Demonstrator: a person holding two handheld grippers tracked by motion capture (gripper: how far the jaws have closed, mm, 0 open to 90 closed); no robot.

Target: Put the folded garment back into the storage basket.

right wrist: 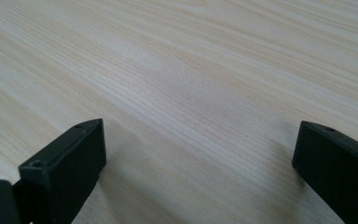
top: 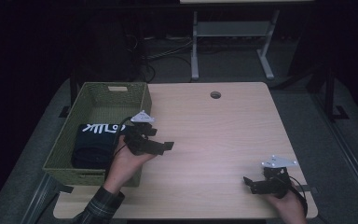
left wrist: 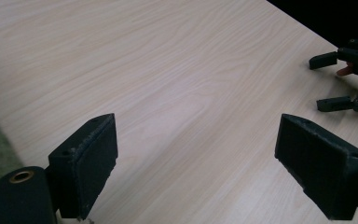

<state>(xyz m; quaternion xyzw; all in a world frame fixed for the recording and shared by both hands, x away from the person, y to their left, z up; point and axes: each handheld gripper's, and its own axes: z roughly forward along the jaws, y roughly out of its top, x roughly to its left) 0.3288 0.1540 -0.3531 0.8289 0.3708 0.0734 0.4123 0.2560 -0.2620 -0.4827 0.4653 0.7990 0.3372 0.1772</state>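
A green woven basket stands at the table's left edge, and a folded black cloth with white lettering lies inside it. My left gripper hovers just right of the basket, open and empty, its jaws pointing right across the bare wood. Its own view gives the left gripper wide apart over the tabletop. My right gripper rests low near the front right corner, open with nothing between its jaws; the right gripper looks at plain wood. The right gripper also appears far off in the left gripper view.
The light wooden table has a round cable hole near its far edge. Beyond it stand a white desk frame and cables on a dark floor. The basket's wall rises close to my left hand.
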